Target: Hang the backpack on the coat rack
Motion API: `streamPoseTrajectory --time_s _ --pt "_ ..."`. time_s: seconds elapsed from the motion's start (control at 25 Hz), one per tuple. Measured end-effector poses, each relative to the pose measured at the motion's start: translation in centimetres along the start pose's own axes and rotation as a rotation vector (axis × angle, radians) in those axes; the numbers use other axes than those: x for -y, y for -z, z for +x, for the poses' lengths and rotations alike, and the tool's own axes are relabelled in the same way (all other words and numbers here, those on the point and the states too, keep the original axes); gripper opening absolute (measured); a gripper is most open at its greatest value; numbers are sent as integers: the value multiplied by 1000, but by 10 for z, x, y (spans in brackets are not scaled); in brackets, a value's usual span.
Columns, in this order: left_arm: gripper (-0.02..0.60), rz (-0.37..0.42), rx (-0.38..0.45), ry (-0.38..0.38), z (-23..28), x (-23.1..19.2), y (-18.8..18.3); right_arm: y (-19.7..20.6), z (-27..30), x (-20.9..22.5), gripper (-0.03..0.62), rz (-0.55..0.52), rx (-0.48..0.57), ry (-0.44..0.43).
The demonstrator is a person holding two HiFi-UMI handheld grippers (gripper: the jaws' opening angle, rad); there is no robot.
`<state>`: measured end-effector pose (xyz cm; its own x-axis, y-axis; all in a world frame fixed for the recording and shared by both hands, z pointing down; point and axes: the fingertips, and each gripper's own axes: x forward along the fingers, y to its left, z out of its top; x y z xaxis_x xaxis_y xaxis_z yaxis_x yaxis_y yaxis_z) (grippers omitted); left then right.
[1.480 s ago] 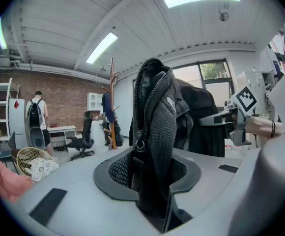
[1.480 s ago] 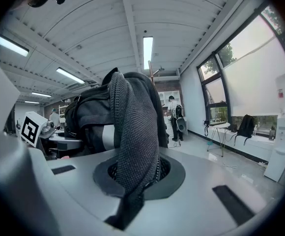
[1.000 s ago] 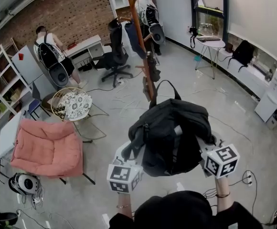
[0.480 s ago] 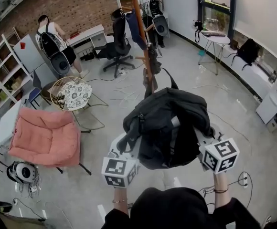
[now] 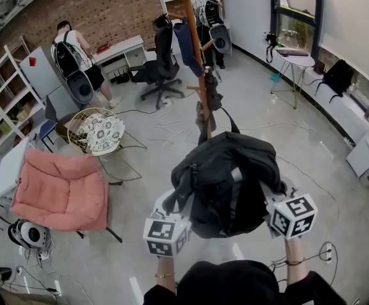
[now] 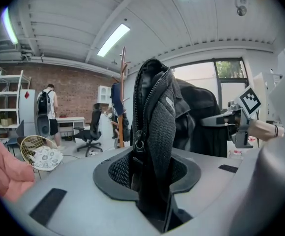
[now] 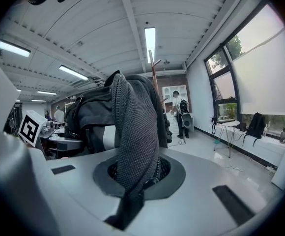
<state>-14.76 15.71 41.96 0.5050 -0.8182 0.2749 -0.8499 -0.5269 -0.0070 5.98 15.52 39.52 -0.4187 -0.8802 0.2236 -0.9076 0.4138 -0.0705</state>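
Observation:
A black backpack point(image 5: 226, 180) hangs in the air between my two grippers, its top loop handle standing up toward the rack. The left gripper point(image 5: 173, 210) is shut on the backpack's left side, where mesh fabric and a zipper point(image 6: 155, 132) fill its jaws. On the other side the right gripper point(image 5: 270, 203) is shut on a mesh strap point(image 7: 132, 136). Just beyond the backpack stands the wooden coat rack point(image 5: 197, 62), a tall pole with side pegs and dark items hanging on it. The same coat rack point(image 6: 121, 97) shows in the left gripper view, and the coat rack point(image 7: 155, 77) rises behind the bag in the right gripper view.
A pink cushioned chair point(image 5: 60, 189) and a wire-frame round chair point(image 5: 95, 132) stand at the left. A black office chair point(image 5: 159, 62) and a person point(image 5: 76, 59) at a white desk are at the back. A small round table point(image 5: 296, 59) stands right, cables lie on the floor.
Both grippers and the backpack have moved forward toward the coat rack, whose pole now stands closer behind the bag's handle. The grips have not changed.

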Motion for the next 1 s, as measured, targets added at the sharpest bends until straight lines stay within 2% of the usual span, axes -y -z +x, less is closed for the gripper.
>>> streamPoseTrajectory --time_s 0.2,0.44,1.0 --pt "131 -16 -26 10 48 -28 2 1 49 20 23 23 -16 12" --pt "130 -4 -24 35 102 -61 -19 -16 100 46 23 45 -15 36" --pt "130 12 -19 88 185 -102 -42 -40 171 92 25 66 -4 95"
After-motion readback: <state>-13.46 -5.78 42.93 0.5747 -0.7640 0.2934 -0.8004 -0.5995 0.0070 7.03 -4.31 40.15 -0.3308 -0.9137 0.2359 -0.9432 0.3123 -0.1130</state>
